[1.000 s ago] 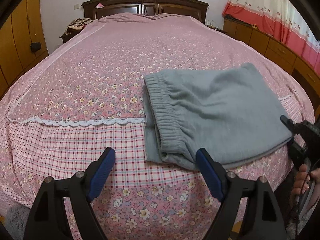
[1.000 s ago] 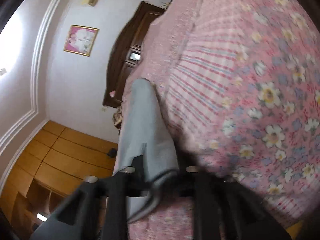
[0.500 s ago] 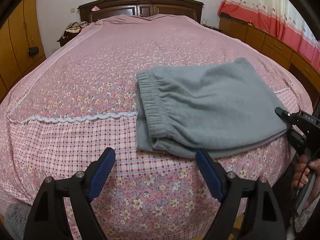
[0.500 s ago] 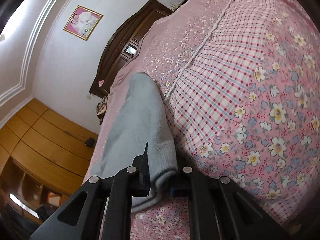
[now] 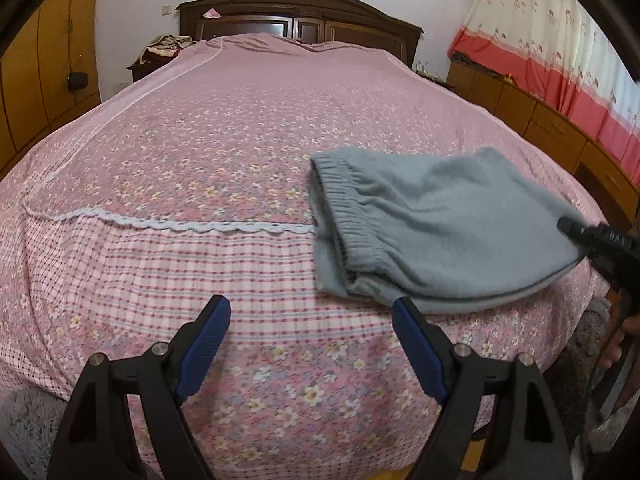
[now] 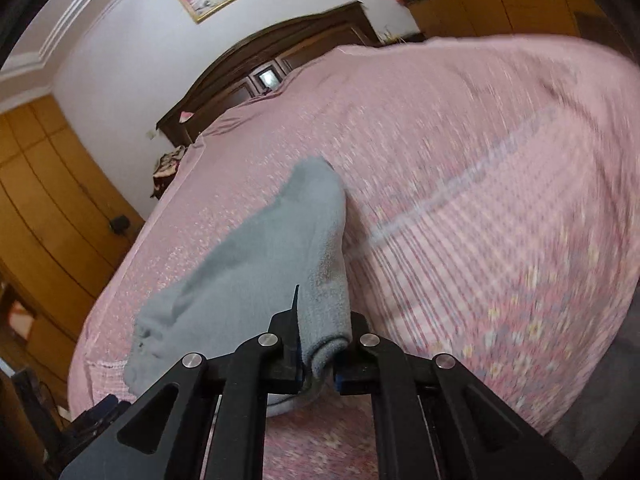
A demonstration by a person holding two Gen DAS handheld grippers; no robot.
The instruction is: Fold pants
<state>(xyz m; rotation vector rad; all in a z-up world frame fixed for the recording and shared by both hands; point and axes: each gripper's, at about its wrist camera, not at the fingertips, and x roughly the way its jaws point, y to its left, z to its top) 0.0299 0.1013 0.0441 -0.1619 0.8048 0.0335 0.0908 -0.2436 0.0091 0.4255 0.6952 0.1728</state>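
Note:
Grey fleece pants (image 5: pixel 436 228) lie folded on the pink floral bedspread (image 5: pixel 224 152), elastic waistband to the left, near the bed's front right corner. My left gripper (image 5: pixel 312 344) hangs open above the front edge, blue pads wide apart, nothing between them; the pants' near corner lies just beyond its right pad. In the left wrist view my right gripper (image 5: pixel 576 240) reaches in from the right onto the pants' folded edge. The right wrist view shows my right gripper (image 6: pixel 318 356) shut on that thick grey fold, with the pants (image 6: pixel 272 256) stretching away across the bed.
A dark wooden headboard (image 5: pixel 304 12) closes the far end. Orange wardrobes (image 5: pixel 44 60) line the left wall, low wooden cabinets (image 5: pixel 540 120) under a red and white curtain the right. A cluttered nightstand (image 5: pixel 160 52) stands far left. A hand (image 5: pixel 624 340) shows at the right edge.
The pants have slid to the right and a little away within the left wrist view. The right wrist view has rolled toward upright, still blurred by motion, the grip on the fold kept.

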